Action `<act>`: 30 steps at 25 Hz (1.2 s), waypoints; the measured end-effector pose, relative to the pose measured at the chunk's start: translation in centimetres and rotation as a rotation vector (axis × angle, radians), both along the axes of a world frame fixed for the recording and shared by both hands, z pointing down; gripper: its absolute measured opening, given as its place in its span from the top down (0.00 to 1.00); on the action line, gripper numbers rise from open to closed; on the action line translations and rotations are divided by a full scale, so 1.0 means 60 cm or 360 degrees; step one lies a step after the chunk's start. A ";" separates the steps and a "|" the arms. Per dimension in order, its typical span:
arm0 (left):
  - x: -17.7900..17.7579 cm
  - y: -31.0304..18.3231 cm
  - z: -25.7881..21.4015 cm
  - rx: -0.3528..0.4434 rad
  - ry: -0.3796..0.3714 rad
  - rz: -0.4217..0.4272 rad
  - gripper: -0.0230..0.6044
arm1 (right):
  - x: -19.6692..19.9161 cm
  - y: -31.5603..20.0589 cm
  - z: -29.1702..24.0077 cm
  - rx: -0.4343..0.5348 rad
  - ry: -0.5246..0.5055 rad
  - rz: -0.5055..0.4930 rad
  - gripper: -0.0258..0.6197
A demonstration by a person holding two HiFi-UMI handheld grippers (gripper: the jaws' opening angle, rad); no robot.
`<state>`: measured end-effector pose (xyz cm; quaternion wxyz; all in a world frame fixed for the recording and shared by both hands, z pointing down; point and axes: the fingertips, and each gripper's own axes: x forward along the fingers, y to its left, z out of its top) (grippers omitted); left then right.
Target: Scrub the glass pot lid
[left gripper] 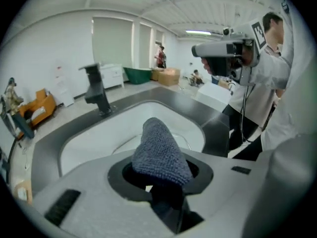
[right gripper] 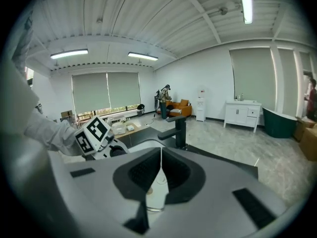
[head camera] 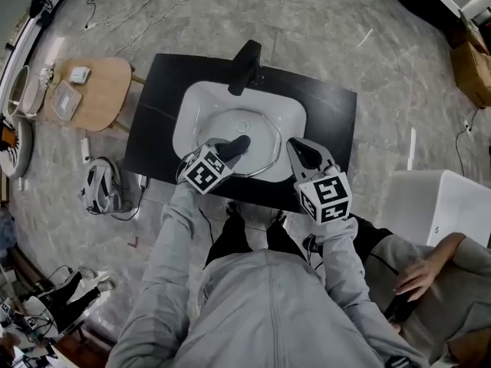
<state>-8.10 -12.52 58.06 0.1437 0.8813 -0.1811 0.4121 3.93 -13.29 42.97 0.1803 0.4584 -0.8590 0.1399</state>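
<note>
The glass pot lid [head camera: 257,129] lies in the white sink basin [head camera: 201,102]. My left gripper [head camera: 232,149] hovers over the lid's near side, shut on a dark grey cloth [head camera: 238,144]. In the left gripper view the cloth [left gripper: 161,150] bulges out from between the jaws [left gripper: 161,175], with the lid's rim [left gripper: 123,145] below it. At the lid's right edge my right gripper [head camera: 298,150] has its jaws [right gripper: 159,182] almost together, a thin clear piece of the lid's rim [right gripper: 154,201] between them.
A black faucet [head camera: 245,67] stands at the back of the basin, set in a black counter [head camera: 330,121]. A round wooden table [head camera: 96,90] is at the left. A seated person [head camera: 437,267] and a white box [head camera: 441,202] are at the right.
</note>
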 end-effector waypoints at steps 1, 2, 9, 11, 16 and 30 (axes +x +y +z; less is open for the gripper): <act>-0.006 -0.006 -0.019 0.0063 0.0036 -0.0073 0.77 | 0.002 -0.001 -0.010 0.0017 0.0001 -0.0001 0.91; -0.013 -0.014 -0.037 0.0126 0.0064 -0.0139 0.77 | 0.004 -0.004 -0.019 0.0037 0.0003 -0.0004 0.91; -0.062 -0.058 -0.192 0.0504 0.0213 -0.0482 0.77 | 0.018 -0.018 -0.094 0.0188 0.0040 0.0001 0.91; -0.072 -0.073 -0.242 0.0621 0.0256 -0.0546 0.77 | 0.023 -0.024 -0.123 0.0250 0.0055 0.0007 0.91; -0.083 -0.091 -0.361 0.0877 0.0361 -0.0635 0.77 | 0.032 -0.029 -0.194 0.0391 0.0077 0.0007 0.91; -0.092 -0.079 -0.582 0.1328 0.0547 -0.0649 0.77 | 0.028 -0.043 -0.368 0.0700 0.0061 -0.0015 0.91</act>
